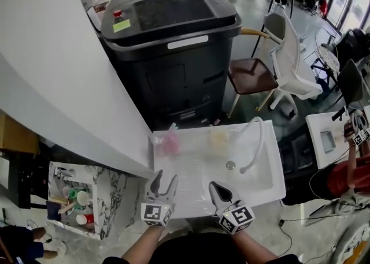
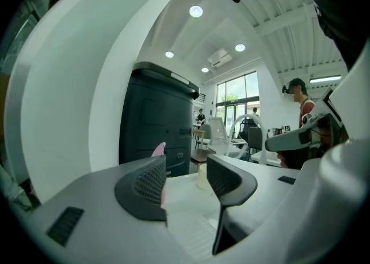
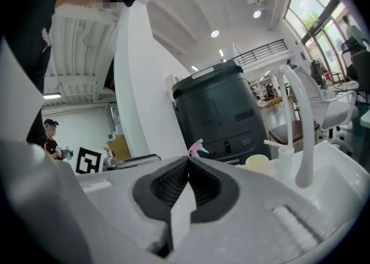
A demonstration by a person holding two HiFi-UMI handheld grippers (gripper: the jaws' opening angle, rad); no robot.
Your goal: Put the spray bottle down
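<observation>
two grippers showed at the bottom of the head view, both low by the near edge of the white sink unit (image 1: 276, 164). your left gripper (image 1: 164, 177) (image 2: 185, 179) had its jaws apart w/ nothing btwn them; only the sink top showed thru the gap. your right gripper (image 1: 215, 186) (image 3: 188, 170) had its jaws pressed together and was empty too.

the pink spray bottle (image 1: 170, 140) (image 2: 158, 150) (image 3: 196, 147) stood at the back left corner of the sink unit, well apart from both grippers, w/ the big black machine (image 1: 167, 43) behind it. it looked upright, trigger head on top in the right gripper view, tho it was blurred from above. a pale yellow cup (image 1: 218, 137) (image 3: 258, 163) sat near it to the right. the white faucet (image 1: 258, 141) curved over the basin further right.

judging from that, the putting-down looked done and the step in hand was getting clear. to do it well you'd want to hold the left jaws wide and back both grippers straight toward yourself. you'd also avoid swinging sideways near the bottle or cup. a tall light bottle prob tips easily, so you'd check it was settled, not rocking, before leaving it.
</observation>
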